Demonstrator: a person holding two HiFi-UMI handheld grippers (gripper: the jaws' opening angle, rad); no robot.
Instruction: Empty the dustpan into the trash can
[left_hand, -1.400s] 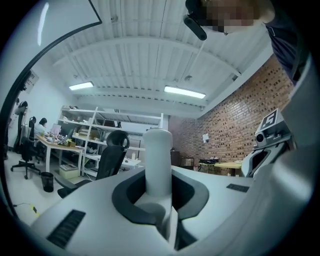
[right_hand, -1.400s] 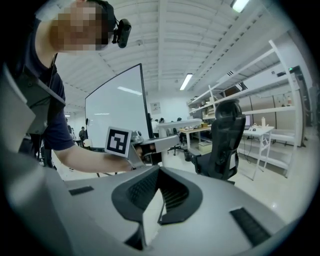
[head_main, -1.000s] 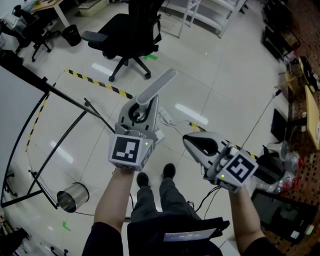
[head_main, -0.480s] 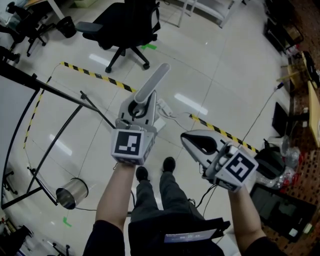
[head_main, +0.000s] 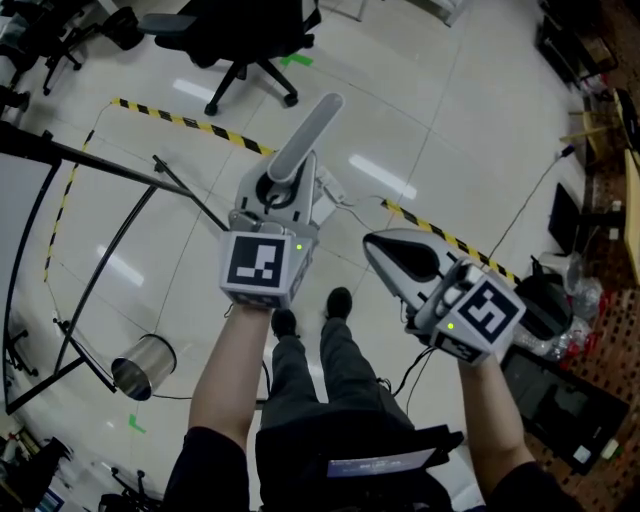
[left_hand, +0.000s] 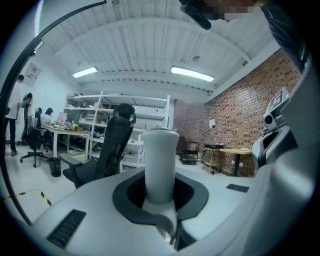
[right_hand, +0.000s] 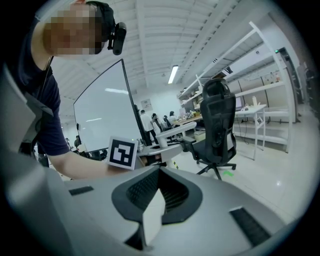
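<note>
The left gripper (head_main: 280, 192) has its jaws clamped on a pale grey handle (head_main: 306, 138), which juts forward and up. It is probably the dustpan's handle, gripped low to carry the load steadily, though the pan itself is hidden beneath the gripper. The right gripper (head_main: 388, 256) rides alongside with its jaws closed on nothing, apparently idle. A steel can (head_main: 140, 366), likely the trash can, stands on the floor (head_main: 450, 130) well apart at lower left.

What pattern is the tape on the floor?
The floor tape has black-and-yellow stripes; head view shows it best.
</note>
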